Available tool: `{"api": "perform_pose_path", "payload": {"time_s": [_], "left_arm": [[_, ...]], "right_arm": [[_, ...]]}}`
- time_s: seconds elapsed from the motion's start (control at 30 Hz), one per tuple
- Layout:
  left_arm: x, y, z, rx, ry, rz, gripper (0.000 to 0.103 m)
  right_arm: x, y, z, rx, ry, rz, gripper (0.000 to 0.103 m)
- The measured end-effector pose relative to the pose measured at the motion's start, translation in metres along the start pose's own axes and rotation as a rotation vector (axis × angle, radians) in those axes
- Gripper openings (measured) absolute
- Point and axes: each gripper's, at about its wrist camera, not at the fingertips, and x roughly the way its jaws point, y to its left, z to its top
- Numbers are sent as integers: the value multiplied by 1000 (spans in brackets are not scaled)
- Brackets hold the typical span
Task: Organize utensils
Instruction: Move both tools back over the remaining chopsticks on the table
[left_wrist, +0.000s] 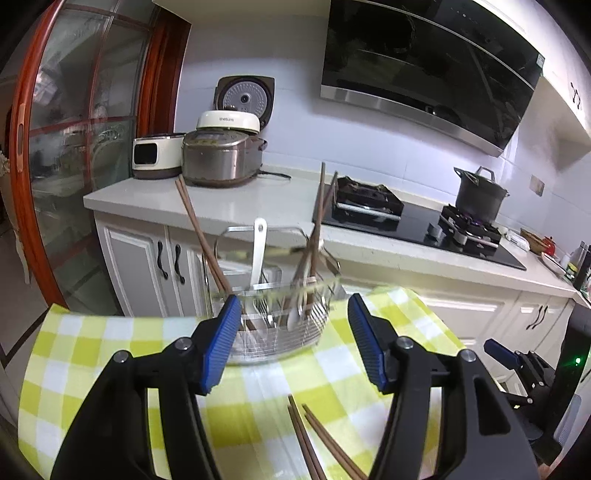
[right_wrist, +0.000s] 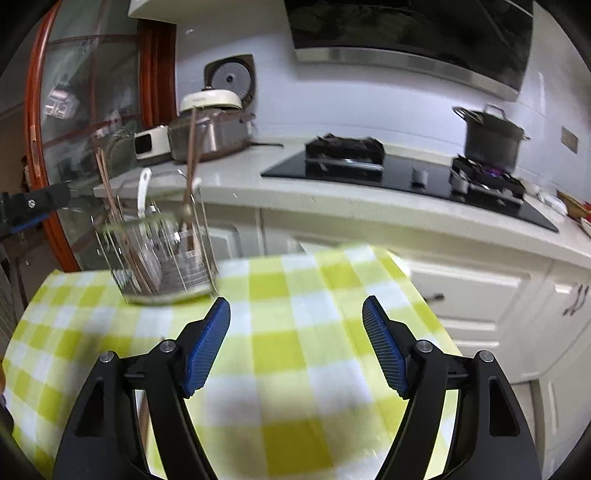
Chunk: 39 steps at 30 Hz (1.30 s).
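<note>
Beyond open left hand-held gripper (left_wrist: 293, 314): utensil basket (left_wrist: 280, 332); chopsticks (left_wrist: 317, 439) beneath.

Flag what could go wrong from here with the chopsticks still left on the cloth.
The loose chopsticks lie close together under the open left gripper, so a grasp may catch only one. The wire utensil holder sits near the checked tablecloth's far edge, already full of tall chopsticks; a push there could tip it.
</note>
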Motion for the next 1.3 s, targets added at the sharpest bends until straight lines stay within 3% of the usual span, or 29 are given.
{"api": "perform_pose_path", "payload": {"time_s": [0.3, 0.63, 0.87, 1.3], "left_arm": [[-10, 7, -43, -27, 71, -22, 58], [9, 9, -90, 0, 219, -34, 58], [22, 4, -114, 28, 266, -46, 58], [50, 5, -145, 37, 414, 8, 37]], "right_arm": [[-22, -2, -39, -14, 38, -46, 70], [-24, 22, -70, -23, 136, -54, 71], [-23, 36, -81, -43, 162, -78, 71], [-11, 48, -94, -64, 232, -71, 75]]}}
